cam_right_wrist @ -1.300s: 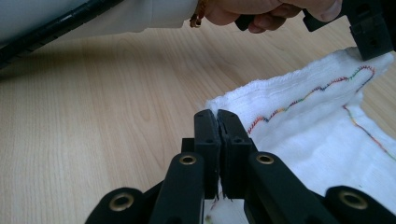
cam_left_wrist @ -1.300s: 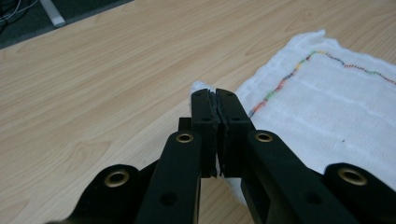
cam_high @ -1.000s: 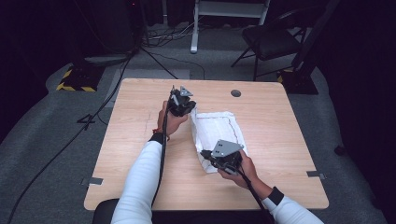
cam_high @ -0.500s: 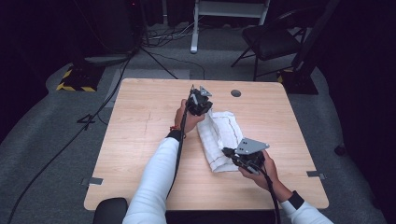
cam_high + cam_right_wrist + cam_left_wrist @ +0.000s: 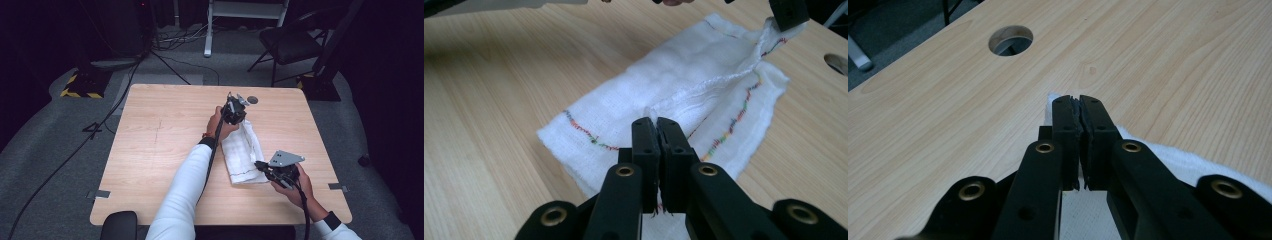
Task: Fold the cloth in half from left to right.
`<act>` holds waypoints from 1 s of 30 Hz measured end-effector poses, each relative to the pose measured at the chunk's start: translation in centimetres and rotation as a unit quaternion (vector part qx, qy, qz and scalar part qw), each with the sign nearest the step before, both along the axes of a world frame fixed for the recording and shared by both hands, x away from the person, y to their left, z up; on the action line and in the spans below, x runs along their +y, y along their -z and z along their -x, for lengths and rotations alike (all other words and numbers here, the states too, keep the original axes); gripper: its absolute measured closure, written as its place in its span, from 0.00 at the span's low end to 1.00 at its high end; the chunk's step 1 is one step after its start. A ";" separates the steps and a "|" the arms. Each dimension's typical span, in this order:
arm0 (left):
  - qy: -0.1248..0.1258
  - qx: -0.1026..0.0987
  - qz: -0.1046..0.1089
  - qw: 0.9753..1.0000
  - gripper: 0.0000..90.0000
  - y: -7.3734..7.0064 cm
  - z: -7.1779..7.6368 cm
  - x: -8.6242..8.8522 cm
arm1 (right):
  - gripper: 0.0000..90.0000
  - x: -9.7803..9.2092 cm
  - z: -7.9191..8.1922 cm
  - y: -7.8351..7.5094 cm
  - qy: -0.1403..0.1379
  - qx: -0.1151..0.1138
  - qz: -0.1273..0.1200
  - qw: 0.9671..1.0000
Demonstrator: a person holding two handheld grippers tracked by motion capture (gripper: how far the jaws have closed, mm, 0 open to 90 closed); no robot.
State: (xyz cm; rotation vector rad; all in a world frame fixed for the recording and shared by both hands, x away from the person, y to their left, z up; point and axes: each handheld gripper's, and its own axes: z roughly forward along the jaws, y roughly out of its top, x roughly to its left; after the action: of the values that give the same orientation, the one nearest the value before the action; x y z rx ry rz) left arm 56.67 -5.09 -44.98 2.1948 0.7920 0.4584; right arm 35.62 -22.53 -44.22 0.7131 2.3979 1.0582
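A light wooden desk [image 5: 150, 150] stands on a grey carpeted floor [image 5: 45, 165], with a dark chair [image 5: 287, 45] and a white frame [image 5: 245, 12] behind it and cables running across the carpet. A round hole [image 5: 252, 100] sits near the desk's far edge, and in the left gripper view it lies beyond the jaws. On the right half of the desk lies a white cloth [image 5: 242, 150], folded into a long strip that runs from the far middle toward the near right; coloured stitching lines its edges in the right gripper view [image 5: 704, 75]. The person's white-sleeved left arm reaches forward, and the left gripper [image 5: 234, 111] is at the cloth's far end. Its jaws are pressed together with a corner of cloth pinched between them, the rest of the cloth trailing back under the gripper [image 5: 1079, 107]. The right gripper [image 5: 261, 166] is at the near end of the cloth, its jaws likewise clamped tight on a ridge of fabric [image 5: 655, 122]. A taut crease runs through the cloth between the two held points.
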 end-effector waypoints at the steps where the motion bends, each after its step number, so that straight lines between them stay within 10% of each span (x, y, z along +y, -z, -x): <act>1: -0.004 0.001 0.000 1.000 0.94 0.1 0.0 -0.3 | 0.98 -0.2 -0.1 0.1 0.004 0.003 0.001 1.000; 12: 0.007 0.000 0.011 1.000 0.70 -0.6 2.2 1.4 | 0.84 -1.8 -0.5 2.2 0.023 0.044 0.037 0.998; 22: 0.037 0.011 0.001 0.999 0.40 -0.5 7.8 5.1 | 0.67 -4.4 -1.0 2.0 0.059 0.048 0.003 0.997; 30: 0.112 0.047 -0.014 0.992 0.29 1.5 12.9 5.6 | 0.58 -5.4 -2.5 2.6 0.072 0.047 0.006 0.996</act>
State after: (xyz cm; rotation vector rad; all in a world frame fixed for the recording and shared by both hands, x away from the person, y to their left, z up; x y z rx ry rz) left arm 43.72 0.47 -46.51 2.3135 0.5809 0.2562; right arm 38.11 -27.90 -46.83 0.9351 2.3867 0.9701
